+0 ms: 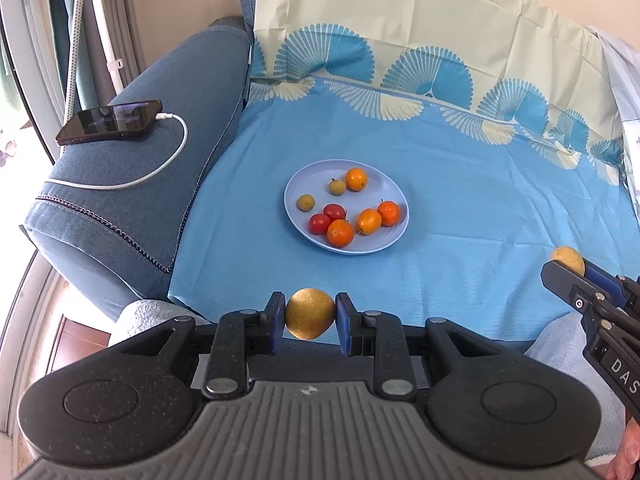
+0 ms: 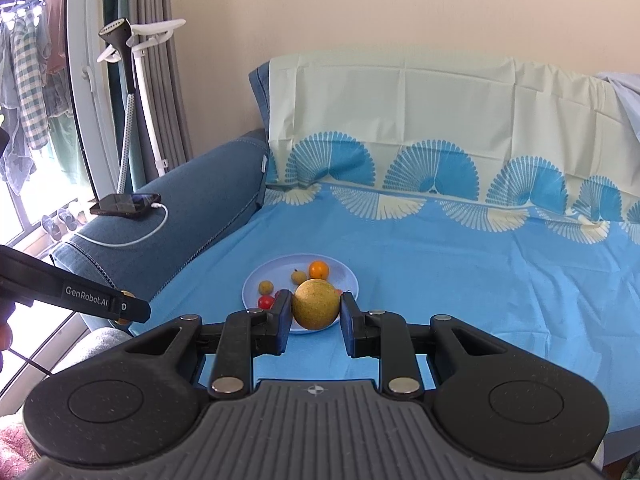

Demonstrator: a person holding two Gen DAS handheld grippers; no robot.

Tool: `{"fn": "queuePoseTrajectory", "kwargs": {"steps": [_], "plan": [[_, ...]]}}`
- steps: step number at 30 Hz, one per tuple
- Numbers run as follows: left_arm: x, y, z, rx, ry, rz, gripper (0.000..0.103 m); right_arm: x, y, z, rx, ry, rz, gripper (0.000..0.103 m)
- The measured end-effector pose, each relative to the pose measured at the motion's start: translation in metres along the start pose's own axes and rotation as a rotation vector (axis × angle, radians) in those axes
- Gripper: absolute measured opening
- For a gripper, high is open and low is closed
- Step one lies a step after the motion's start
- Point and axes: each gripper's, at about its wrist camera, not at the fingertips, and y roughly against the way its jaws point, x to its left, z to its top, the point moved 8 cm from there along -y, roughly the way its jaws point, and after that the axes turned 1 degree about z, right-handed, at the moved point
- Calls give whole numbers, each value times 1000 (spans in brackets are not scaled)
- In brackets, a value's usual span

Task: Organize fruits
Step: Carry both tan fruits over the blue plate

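Note:
A pale blue plate (image 1: 382, 188) lies on the blue cloth and holds several small fruits: orange ones (image 1: 356, 179), two red ones (image 1: 334, 212) and two small brown ones (image 1: 305, 202). My left gripper (image 1: 310, 314) is shut on a yellow-brown round fruit (image 1: 310, 313), held above the cloth's near edge. My right gripper (image 2: 315, 307) is shut on a second yellow-brown round fruit (image 2: 315, 305), held in front of the plate (image 2: 347, 273). The right gripper also shows at the right of the left wrist view (image 1: 572, 268), with its fruit (image 1: 567, 258).
A blue sofa armrest (image 1: 132, 184) stands left of the cloth, with a phone (image 1: 109, 121) on a white charging cable (image 1: 160, 168) on top. The cloth runs up the sofa back (image 1: 400, 20). A window and a stand (image 2: 132, 80) are at the far left.

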Motion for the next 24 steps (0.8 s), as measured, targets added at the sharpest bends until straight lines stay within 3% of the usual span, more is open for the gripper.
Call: {"fn": "queuePoseTrajectory", "kwargs": {"steps": [12, 24], "plan": [[12, -44, 31, 48, 24, 2, 30, -5, -44, -2, 77, 10, -15, 27], [5, -125, 91, 104, 8, 50, 30, -12, -135, 11, 146, -17, -3, 27]]}}
